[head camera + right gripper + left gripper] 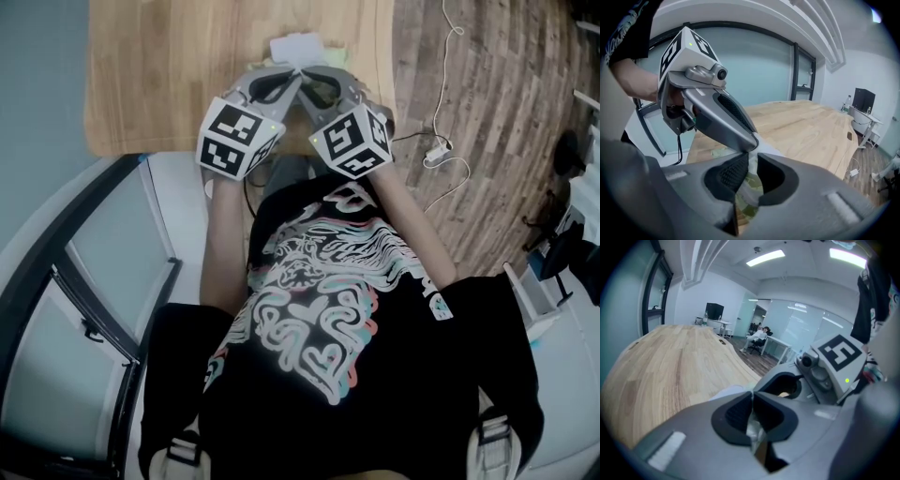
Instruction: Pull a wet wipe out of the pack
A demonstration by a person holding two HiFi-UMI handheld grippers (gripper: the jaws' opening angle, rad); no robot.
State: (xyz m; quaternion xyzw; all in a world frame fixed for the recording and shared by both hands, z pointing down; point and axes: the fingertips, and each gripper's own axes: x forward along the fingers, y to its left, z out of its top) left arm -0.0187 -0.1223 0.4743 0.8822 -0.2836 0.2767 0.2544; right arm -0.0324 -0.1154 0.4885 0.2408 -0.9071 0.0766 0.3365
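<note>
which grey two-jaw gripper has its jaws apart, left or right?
The right gripper: its jaws stand apart, with the crumpled white wet wipe showing in the gap. The left gripper has its jaws closed together at the tips.

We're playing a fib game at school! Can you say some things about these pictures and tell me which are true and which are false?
1. The table is wooden. True.
2. The left gripper has its jaws shut. True.
3. The right gripper has its jaws squeezed tight together. False: a gap shows between them.
4. The two grippers are far apart from each other. False: their tips meet over the wipe pack.
</note>
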